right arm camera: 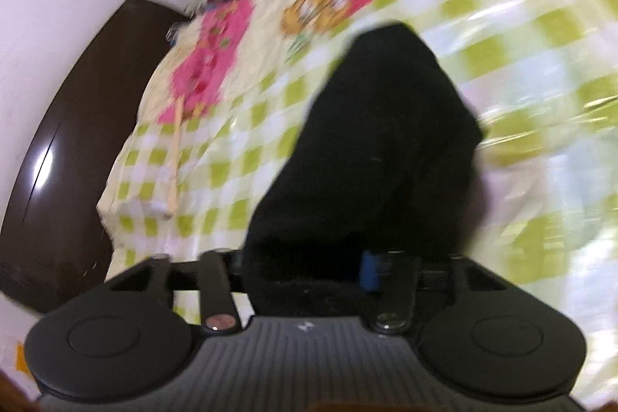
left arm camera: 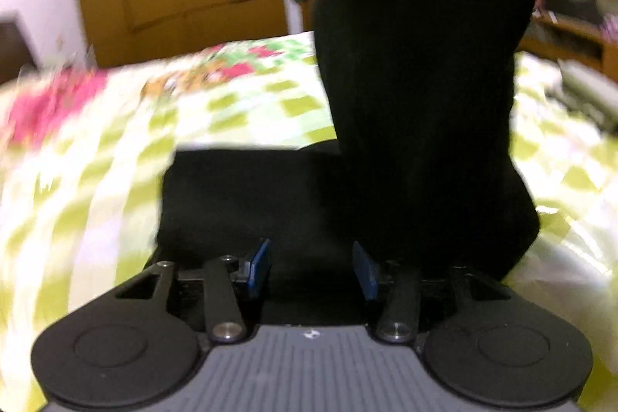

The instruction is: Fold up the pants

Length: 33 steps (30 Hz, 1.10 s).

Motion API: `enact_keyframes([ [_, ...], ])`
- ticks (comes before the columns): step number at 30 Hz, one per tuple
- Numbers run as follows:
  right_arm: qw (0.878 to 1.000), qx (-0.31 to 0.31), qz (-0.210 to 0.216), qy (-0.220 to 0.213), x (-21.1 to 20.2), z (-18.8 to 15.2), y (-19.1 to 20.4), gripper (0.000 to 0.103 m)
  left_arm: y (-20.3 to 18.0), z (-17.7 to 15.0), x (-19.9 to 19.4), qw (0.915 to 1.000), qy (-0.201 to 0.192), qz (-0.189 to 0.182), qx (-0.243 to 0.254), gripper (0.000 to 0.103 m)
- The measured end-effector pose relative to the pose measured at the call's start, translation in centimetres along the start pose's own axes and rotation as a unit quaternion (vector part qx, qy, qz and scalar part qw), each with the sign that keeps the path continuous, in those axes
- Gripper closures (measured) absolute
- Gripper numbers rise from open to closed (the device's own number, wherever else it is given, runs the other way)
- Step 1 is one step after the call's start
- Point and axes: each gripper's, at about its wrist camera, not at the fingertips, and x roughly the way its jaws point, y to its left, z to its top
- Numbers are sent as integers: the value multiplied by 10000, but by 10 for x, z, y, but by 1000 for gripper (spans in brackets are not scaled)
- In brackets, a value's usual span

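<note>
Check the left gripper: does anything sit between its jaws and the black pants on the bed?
Nothing visible does. The left gripper has its jaws apart directly over the pants, which lie on the checked bedspread; only black fabric shows in the gap.

Motion blur smears the checked bedsheet point(left arm camera: 251, 103) in both views — the black pants point(right arm camera: 370, 149) hide the right gripper's point(right arm camera: 309, 269) left pad.
</note>
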Motion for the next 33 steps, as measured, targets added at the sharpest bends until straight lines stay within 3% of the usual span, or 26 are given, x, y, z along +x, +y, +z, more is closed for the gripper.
enact_keyframes([
  [3,9992,-189,79,352,33,-5,23,48,11,-9,-21,9996,-45,15,-267,44],
  [6,9976,-398,187,530,38,-12,35,48,19,-15,-33,9990,43,-20,-436,44],
  [10,9971,-602,263,383,28,-7,35,48,32,-26,-48,9974,264,87,-660,44],
  [14,9952,-909,-42,359,32,-7,28,48,56,-31,-60,9914,311,179,-1258,44],
  [17,9820,-1819,-488,147,49,-8,35,48,64,-24,-68,9873,113,152,-1578,44],
  [20,9580,-2793,-628,-164,60,0,40,47,62,-20,-70,9898,88,304,-1392,42],
  [23,9546,-2964,-304,-17,69,18,37,42,70,-28,-86,9881,307,502,-1424,42],
  [26,9384,-3450,67,203,82,27,41,35,82,-30,-93,9819,459,437,-1787,42],
  [30,9118,-3997,576,741,111,39,48,31,84,-7,-93,9790,-26,154,-2033,41],
  [33,9115,-3868,878,1089,129,50,45,31,82,10,-84,9792,-224,-65,-2013,37],
])
